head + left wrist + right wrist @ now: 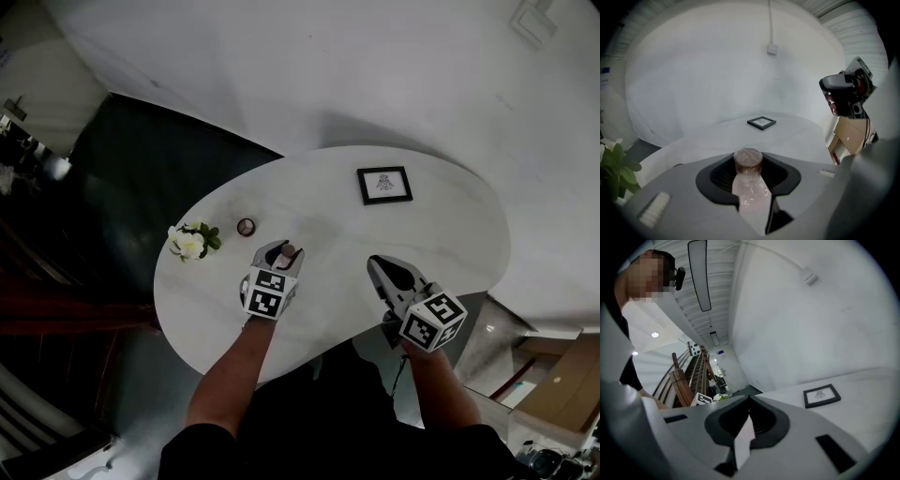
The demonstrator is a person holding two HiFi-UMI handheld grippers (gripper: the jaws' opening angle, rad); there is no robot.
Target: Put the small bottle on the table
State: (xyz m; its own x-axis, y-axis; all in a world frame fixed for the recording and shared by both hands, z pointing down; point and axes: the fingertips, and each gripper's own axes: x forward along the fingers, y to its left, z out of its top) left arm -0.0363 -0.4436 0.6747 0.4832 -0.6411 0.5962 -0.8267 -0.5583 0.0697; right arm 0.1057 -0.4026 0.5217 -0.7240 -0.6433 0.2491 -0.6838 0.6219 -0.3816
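The small bottle (288, 252) is pale pink with a brownish round cap. My left gripper (282, 251) is shut on it over the near middle of the white table (450, 234). In the left gripper view the bottle (748, 161) stands upright between the dark pads, cap toward the far side. Whether its base touches the tabletop is hidden. My right gripper (377, 263) hovers to the right of it, near the table's front edge, shut with nothing in it. In the right gripper view its fingertips (749, 400) meet.
A black picture frame (384, 185) lies flat at the far side of the table. A white flower with green leaves (191, 242) and a small round lid (246, 226) sit at the left. Cardboard boxes (562, 389) stand on the floor to the right.
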